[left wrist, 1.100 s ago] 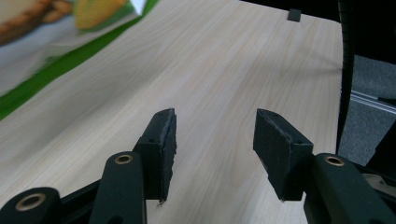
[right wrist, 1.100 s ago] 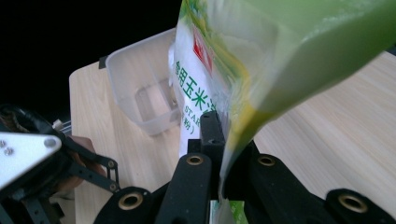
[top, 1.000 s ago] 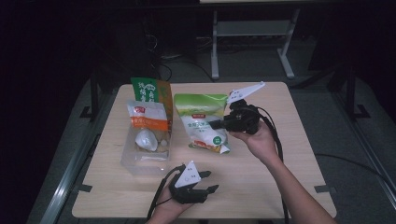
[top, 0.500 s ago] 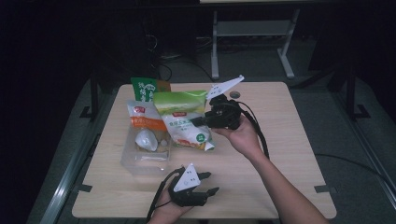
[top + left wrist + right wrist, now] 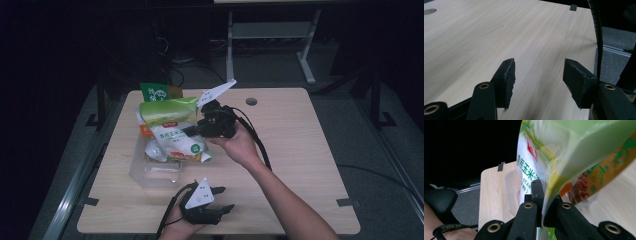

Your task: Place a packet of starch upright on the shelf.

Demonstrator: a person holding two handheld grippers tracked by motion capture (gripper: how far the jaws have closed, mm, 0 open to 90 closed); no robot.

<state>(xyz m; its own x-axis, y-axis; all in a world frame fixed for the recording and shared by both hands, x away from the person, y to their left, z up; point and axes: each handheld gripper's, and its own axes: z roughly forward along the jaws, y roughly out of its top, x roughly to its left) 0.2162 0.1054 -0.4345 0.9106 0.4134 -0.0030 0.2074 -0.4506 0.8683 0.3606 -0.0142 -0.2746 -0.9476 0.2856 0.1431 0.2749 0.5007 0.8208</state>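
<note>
My right gripper [image 5: 192, 131] has its jaws clamped tight on the edge of a green-and-white bag [image 5: 172, 135], which hangs lifted above the clear plastic tub [image 5: 150, 172] on the left half of the tabletop [image 5: 310, 150]. In the right gripper view the bag [image 5: 564, 157] fills most of the frame, with the tub's rim [image 5: 510, 187] just behind it and an orange packet [image 5: 584, 187] showing through from below.

Around the tub: a green packet [image 5: 155, 91] stands upright at its far end, and an orange edge [image 5: 142, 131] peeks out beside the bag. Something white [image 5: 152, 150] lies inside the tub, but the bag covers most of it and I cannot tell what it is. The bag also hides the tub's far half from the high view.

My left gripper [image 5: 220, 199] rests near the front edge of the tabletop, well apart from the tub. Its jaws have just been opening and stand wide with nothing between them, only bare wood [image 5: 499, 37] ahead. A cable [image 5: 596, 32] crosses the right of that view.
</note>
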